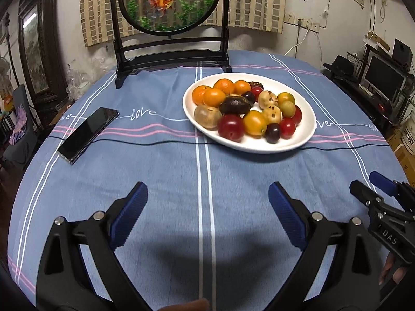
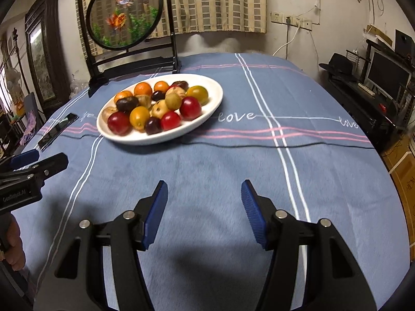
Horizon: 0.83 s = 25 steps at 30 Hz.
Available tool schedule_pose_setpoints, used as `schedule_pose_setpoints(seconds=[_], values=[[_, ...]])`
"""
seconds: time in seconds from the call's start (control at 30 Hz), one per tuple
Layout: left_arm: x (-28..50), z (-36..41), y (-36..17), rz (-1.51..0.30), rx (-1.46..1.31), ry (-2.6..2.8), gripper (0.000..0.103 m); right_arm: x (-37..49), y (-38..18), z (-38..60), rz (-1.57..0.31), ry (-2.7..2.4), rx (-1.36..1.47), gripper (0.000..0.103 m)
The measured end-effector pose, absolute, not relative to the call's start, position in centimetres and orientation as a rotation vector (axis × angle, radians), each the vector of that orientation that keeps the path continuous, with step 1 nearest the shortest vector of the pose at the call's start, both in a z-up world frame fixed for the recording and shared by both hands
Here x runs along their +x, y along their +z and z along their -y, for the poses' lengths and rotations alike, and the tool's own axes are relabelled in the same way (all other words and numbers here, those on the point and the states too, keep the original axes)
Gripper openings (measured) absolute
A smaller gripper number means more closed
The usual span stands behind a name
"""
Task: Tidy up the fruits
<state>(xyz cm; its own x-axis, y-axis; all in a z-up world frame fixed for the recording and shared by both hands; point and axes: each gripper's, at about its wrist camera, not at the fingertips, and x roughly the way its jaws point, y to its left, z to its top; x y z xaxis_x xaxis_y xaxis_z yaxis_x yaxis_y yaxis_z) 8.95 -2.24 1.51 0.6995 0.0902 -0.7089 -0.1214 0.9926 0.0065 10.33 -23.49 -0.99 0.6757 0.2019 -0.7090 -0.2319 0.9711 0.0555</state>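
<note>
Left tool (image 1: 207, 194): you are holding it low over the table (image 1: 160, 171), fingers spread wide and gripping nothing.
Right tool (image 2: 203, 194): you are keeping it beside the left one, fingers parted and empty.
Fruits (image 1: 246, 108): all are lying piled together on the white plate (image 1: 306, 134); none is showing on the cloth.
Stage: this is fitting either a mixed heap waiting to be sorted or a gathering already finished, so I am naming no move.
Doing it well: if you are reaching in, you are best closing on one fruit at the pile's edge, squeezing softly, since round neighbours are likely to roll.
Plate axis: its long axis is running from your near right toward the far left, toward the dark stand (image 1: 171, 59).
Dark oblong fruit (image 1: 234, 105): its length is lying roughly crosswise to you.
Surroundings: a phone (image 1: 88, 133) is lying well left of the plate.
</note>
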Motion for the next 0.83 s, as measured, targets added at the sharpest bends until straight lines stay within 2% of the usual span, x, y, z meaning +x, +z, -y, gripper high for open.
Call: schedule_pose_setpoints(seconds=[0.33, 0.83], values=[[8.0, 2.6, 0.6, -0.811, -0.031, 0.104, 0.101, 9.2, -1.5, 22.5, -0.797, 0.271, -0.066, 0.060], [8.4, 1.9, -1.1, -0.850, -0.040, 0.132, 0.101, 9.3, -2.1, 23.3, -0.823, 0.258, -0.035, 0.059]])
